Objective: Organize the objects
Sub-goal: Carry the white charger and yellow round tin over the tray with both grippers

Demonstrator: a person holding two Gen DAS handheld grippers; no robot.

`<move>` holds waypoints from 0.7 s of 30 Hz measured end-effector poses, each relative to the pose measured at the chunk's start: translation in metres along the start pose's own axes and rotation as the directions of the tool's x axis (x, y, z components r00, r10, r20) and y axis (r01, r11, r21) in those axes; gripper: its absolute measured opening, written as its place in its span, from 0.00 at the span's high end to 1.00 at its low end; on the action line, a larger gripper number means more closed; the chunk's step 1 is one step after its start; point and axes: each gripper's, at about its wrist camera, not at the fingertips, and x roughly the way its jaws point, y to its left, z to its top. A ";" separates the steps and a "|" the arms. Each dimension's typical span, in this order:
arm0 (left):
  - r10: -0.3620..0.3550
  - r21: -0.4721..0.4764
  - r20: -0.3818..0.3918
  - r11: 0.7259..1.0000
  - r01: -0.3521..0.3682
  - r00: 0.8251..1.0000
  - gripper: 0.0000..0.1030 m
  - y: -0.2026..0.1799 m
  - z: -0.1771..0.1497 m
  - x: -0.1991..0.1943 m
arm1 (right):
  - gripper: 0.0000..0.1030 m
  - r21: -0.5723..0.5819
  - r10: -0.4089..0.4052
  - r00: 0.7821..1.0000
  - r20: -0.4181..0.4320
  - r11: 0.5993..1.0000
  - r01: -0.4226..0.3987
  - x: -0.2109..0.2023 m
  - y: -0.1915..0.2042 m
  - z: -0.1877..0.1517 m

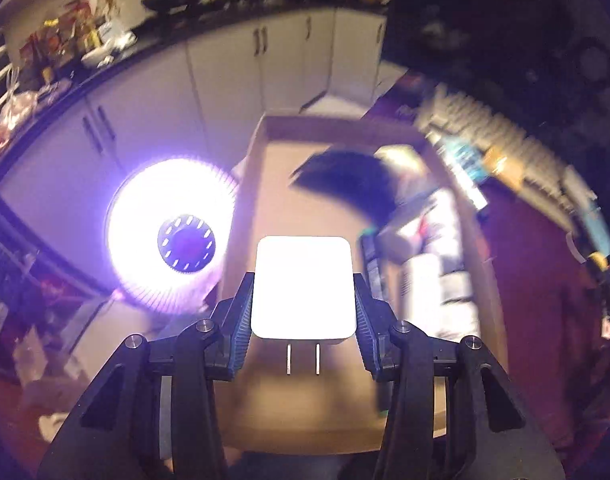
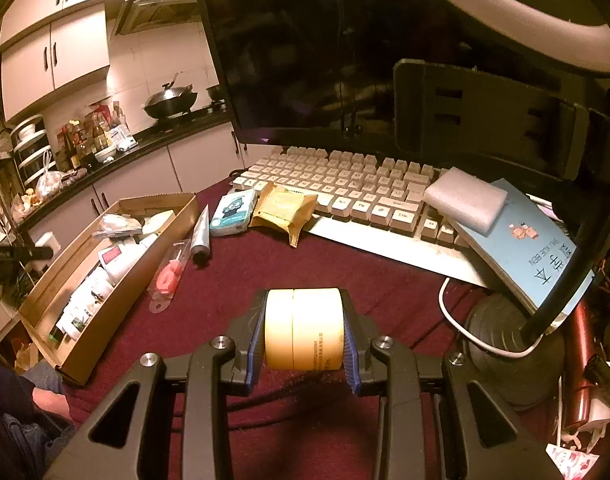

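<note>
A charger [image 1: 303, 286] is clamped in the left gripper [image 1: 303, 300] over the box [image 1: 261, 152]; a jar [image 2: 303, 328] is pinched in the right gripper [image 2: 303, 336]. Either could be dropped outside it.

White plug adapter [image 1: 303, 286] glowing bright, pale yellow jar [image 2: 303, 329] glossy, maroon tablecloth [image 2: 265, 264] underneath, brown cardboard box [image 2: 145, 236] left, light-blue book [image 2: 545, 248] right, cream keys on keyboard [image 2: 345, 188].

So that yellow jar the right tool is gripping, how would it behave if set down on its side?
The jar is a round cylinder held sideways between the right tool's pads, so on its side it would probably roll, though the maroon cloth may slow it. Its smooth wall looks somewhat slippery. It seems rigid, not squashed by the grip. Weight cannot be judged.
</note>
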 end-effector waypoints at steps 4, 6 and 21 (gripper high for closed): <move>0.010 -0.012 -0.056 1.000 -0.011 0.998 0.57 0.003 -0.007 0.014 | 0.69 0.020 0.021 1.000 -0.009 1.000 -0.021 0.002 -0.004 0.000; 0.006 -0.007 -0.073 1.000 -0.007 0.997 0.57 0.002 -0.008 0.019 | 0.69 0.037 0.049 0.999 -0.013 0.998 -0.049 0.002 -0.003 0.001; -0.037 0.094 -0.184 0.994 0.055 0.982 0.57 -0.014 -0.018 0.038 | 0.69 -0.152 0.354 0.932 -0.079 0.920 -0.362 0.013 0.138 0.076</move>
